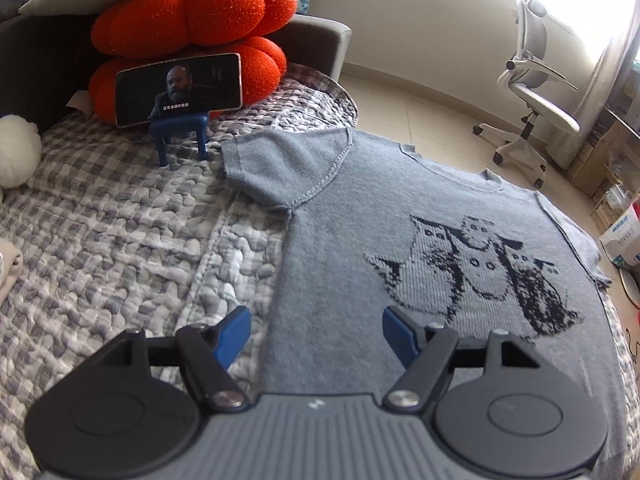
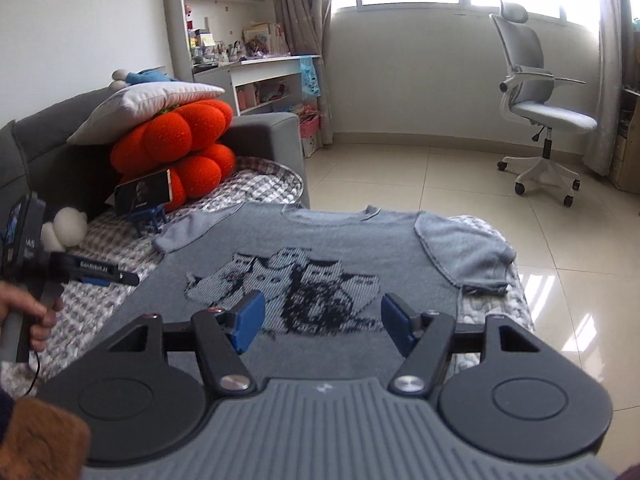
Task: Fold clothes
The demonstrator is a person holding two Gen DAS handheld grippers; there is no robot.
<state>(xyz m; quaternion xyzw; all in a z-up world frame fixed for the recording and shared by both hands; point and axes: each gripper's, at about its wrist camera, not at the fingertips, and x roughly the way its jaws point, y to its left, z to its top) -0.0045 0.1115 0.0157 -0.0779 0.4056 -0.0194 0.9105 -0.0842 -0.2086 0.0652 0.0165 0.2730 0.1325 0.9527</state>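
A grey knitted short-sleeved sweater (image 1: 340, 248) with a dark animal pattern (image 2: 288, 292) lies spread flat, front up, on a checked quilt (image 1: 120, 232). Both sleeves are laid out to the sides. In the left wrist view my left gripper (image 1: 316, 334) hovers open over the sweater's lower left edge, with nothing between its blue pads (image 1: 236, 336). My right gripper (image 2: 323, 322) hangs open above the hem near the pattern, also holding nothing. The right wrist view also shows the left gripper (image 2: 120, 279) from the side, over the quilt left of the sweater, held by a hand (image 2: 28, 316).
Two orange pumpkin cushions (image 1: 192, 12) and a phone (image 1: 178, 88) on a blue stand (image 1: 180, 132) sit at the head of the quilt. A white plush toy (image 2: 66, 228) lies at the left. A white office chair (image 2: 544, 112) stands on the tiled floor beyond.
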